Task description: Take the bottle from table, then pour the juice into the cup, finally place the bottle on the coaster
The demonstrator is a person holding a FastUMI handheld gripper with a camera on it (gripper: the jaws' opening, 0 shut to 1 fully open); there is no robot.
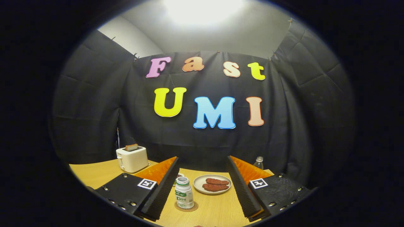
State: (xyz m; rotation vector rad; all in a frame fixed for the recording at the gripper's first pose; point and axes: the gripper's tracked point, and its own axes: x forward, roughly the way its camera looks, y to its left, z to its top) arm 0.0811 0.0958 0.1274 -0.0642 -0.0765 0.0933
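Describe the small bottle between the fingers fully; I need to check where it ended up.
The bottle is small, white, plastic-looking, with a green-printed label and a wide, uncapped mouth. It stands upright on a round brown coaster on the wooden table, near a plate of reddish-brown food. The gripper is open; both fingers stand clear of it.

- Overhead ceiling light (pixel 202 11) blows out to white glare.
- Wooden table (pixel 94 175) is evenly lit and sharp.
- Fisheye bends the booth's wall, darkening outward.
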